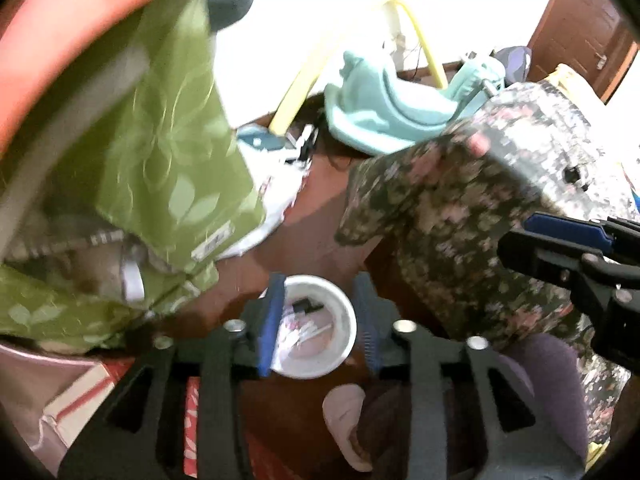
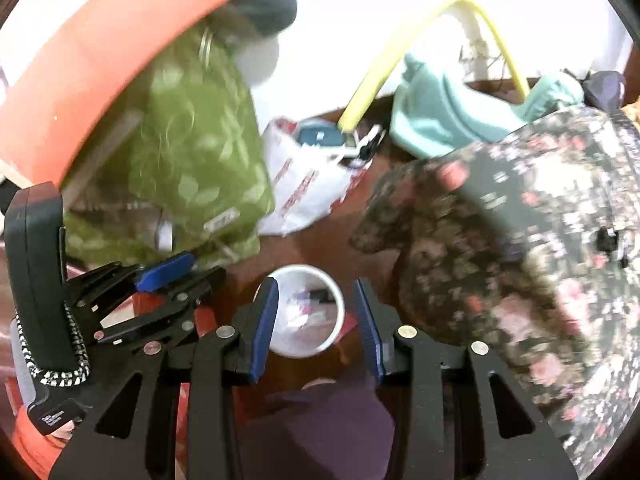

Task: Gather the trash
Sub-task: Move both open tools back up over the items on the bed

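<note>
Both tongs released, empty. White bin (image 1: 316, 324) with scraps sits below, between left tongs (image 1: 318, 322) and framed likewise by right tongs (image 2: 316, 320). Green bag (image 1: 168, 152) beyond-left; floral cloth (image 1: 480, 208) right.

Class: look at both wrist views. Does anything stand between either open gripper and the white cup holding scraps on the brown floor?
Nothing visible does. The white cup shows unobstructed between the fingers of the left gripper, and likewise ahead of the right gripper. Green fabric and floral fabric lie alongside.
</note>
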Tool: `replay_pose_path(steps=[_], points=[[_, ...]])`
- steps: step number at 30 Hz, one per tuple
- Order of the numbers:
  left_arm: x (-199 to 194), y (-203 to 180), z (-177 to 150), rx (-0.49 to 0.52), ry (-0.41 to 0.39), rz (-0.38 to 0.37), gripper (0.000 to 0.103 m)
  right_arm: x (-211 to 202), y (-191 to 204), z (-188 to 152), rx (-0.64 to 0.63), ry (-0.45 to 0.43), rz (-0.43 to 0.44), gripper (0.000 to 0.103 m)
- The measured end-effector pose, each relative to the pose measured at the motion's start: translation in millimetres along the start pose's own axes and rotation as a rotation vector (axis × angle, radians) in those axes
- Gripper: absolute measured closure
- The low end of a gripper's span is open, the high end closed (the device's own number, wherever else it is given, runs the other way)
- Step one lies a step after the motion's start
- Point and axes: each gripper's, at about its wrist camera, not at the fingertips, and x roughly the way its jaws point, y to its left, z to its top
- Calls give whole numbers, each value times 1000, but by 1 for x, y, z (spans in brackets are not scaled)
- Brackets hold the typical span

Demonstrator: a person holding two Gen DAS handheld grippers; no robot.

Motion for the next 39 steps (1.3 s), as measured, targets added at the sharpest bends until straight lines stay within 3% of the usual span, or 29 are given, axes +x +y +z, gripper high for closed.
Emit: replay_pose_path(steps=[5,11,22,25,39], points=[[-30,-37,22,50,-77,-19,57,-39,-29,2,29,-94,-28,67],[-50,-82,48,82,-138,-96,53,-81,-74,0,78,-186,-103,67],[-34,-169,80,216,-127,-200,47,-130,-184,-16,222,-256,-253,64],[-23,-187,86,235,-115,-222,47,-134,-217,-22,274,-258,-283,51],[61,-242,98,253,-1,-231,47,-80,-350,-28,454,-153,-277,51]])
